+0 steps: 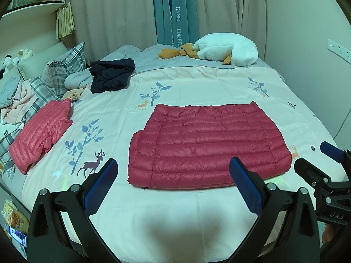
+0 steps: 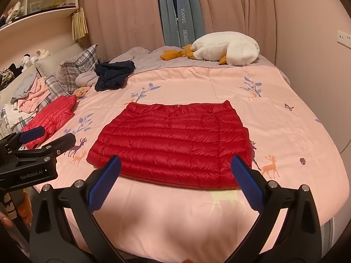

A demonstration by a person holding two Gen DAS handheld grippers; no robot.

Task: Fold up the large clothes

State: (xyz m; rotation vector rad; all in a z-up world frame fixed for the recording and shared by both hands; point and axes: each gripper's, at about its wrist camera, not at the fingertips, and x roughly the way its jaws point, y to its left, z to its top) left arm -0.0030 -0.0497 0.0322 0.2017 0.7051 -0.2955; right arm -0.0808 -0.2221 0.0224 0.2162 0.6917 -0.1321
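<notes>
Fisheye rims black out the corners of both wrist views, and each camera sees only the front of its own gripper. The left gripper [image 1: 173,168] has its blue-padded fingers spread wide with nothing between them, hovering over the near edge of the bed cover [image 1: 197,83]; the right gripper [image 2: 175,166] is spread the same way and holds nothing. Each also shows at the edge of the other's view, cut off by the frame, the right one at about 3 o'clock of the left view. At 8 o'clock in the right view, fingers of a hand [image 2: 22,210] wrap that gripper's handle, mostly out of frame.

The red down jacket [image 2: 173,140] lies flat and folded in the middle of the cover, its near hem just beyond both pairs of fingertips and partly hidden behind them. A second, pinker quilted jacket [image 1: 41,133] lies folded well apart at 9 o'clock, near plaid pillows [image 1: 65,70]. A crumpled dark garment [image 1: 111,74] sits at 11 o'clock, and a white plush goose [image 1: 228,50] at 1 o'clock.

Writing: the blue curtain strip [image 1: 177,17] reads "HANEL" and "HOMETEILE"; the left gripper's body shows "GenRobot.AI" in the right view; letters "DAS" appear on the right gripper in the left view. Shelf contents at 10 o'clock are too small to make out.
</notes>
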